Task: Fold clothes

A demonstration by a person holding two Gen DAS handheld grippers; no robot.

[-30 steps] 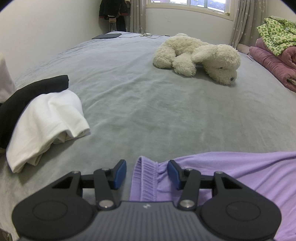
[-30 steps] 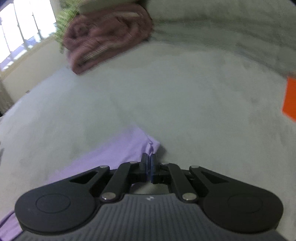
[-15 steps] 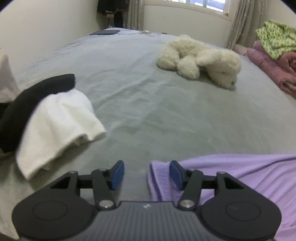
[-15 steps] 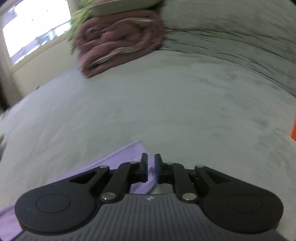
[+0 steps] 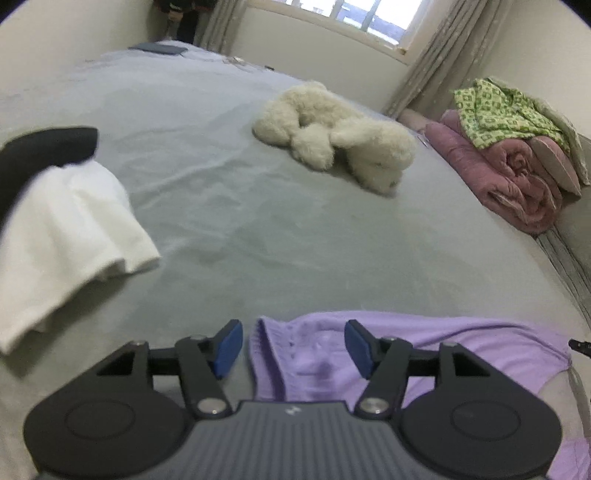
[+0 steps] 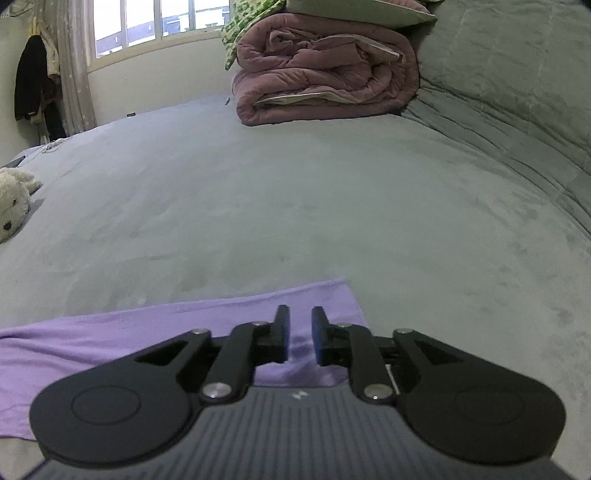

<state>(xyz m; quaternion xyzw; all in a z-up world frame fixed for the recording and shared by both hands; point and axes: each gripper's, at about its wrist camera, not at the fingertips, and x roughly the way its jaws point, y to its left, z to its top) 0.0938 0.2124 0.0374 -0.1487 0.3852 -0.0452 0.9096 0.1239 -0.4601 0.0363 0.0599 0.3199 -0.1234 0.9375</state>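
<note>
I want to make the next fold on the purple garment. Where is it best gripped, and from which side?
Probably the ribbed elastic end of the purple garment, approached from above and the near side with the left gripper, whose jaws are opening around it. That edge is thick and bunched, so it pinches more easily than the flat cloth.

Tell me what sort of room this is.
Most likely a bedroom: a wide bed with a grey velvety cover, a rolled pink quilt stacked at its end, and a fluffy cream plush dog lying on it, beneath a curtained window.
</note>
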